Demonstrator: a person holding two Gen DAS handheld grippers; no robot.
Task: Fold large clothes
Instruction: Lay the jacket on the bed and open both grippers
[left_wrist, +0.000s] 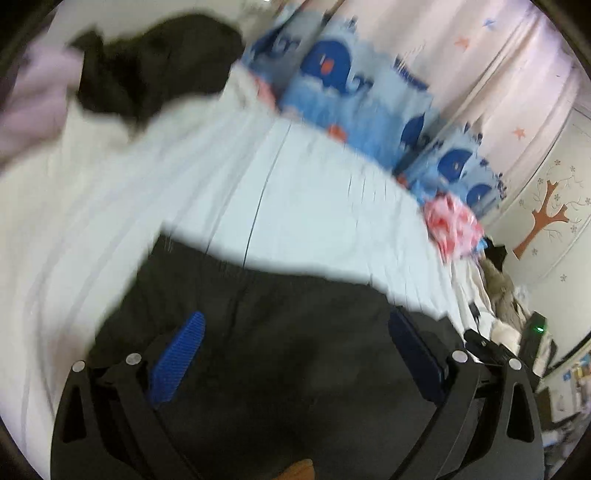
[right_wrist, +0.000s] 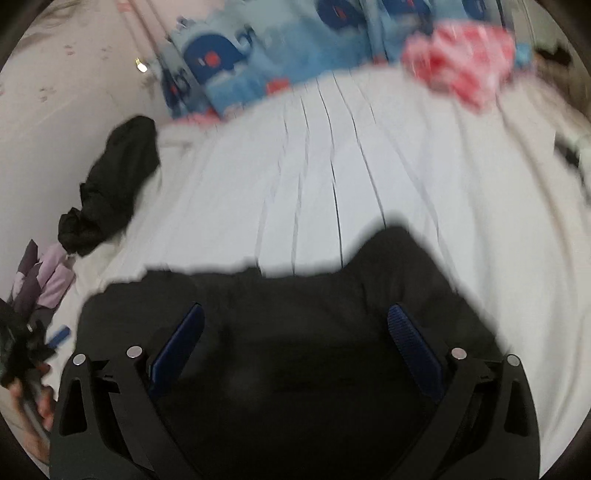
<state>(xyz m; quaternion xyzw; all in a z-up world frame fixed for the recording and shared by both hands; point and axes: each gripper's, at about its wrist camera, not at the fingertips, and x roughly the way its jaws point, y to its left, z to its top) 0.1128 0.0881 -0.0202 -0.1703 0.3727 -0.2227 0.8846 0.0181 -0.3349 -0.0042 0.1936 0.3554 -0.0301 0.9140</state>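
Observation:
A large black garment (left_wrist: 280, 332) lies flat on the white bed sheet (left_wrist: 314, 206), its far edge running across the middle of the left wrist view. My left gripper (left_wrist: 295, 321) is open, its blue pads (left_wrist: 177, 362) spread wide just above the garment. The same black garment (right_wrist: 295, 350) fills the lower right wrist view, with a raised hump at its far right. My right gripper (right_wrist: 295, 317) is open over it, blue pads (right_wrist: 413, 347) wide apart. Both views are motion-blurred.
A crumpled black garment (left_wrist: 155, 70) and a lilac one (left_wrist: 40, 99) lie far left. A blue whale-print quilt (left_wrist: 354, 96) lines the wall. A pink-red cloth (left_wrist: 454, 225) sits at the bed's right edge. In the right wrist view they show as black bundle (right_wrist: 114, 184), quilt (right_wrist: 236, 70), pink cloth (right_wrist: 461, 62).

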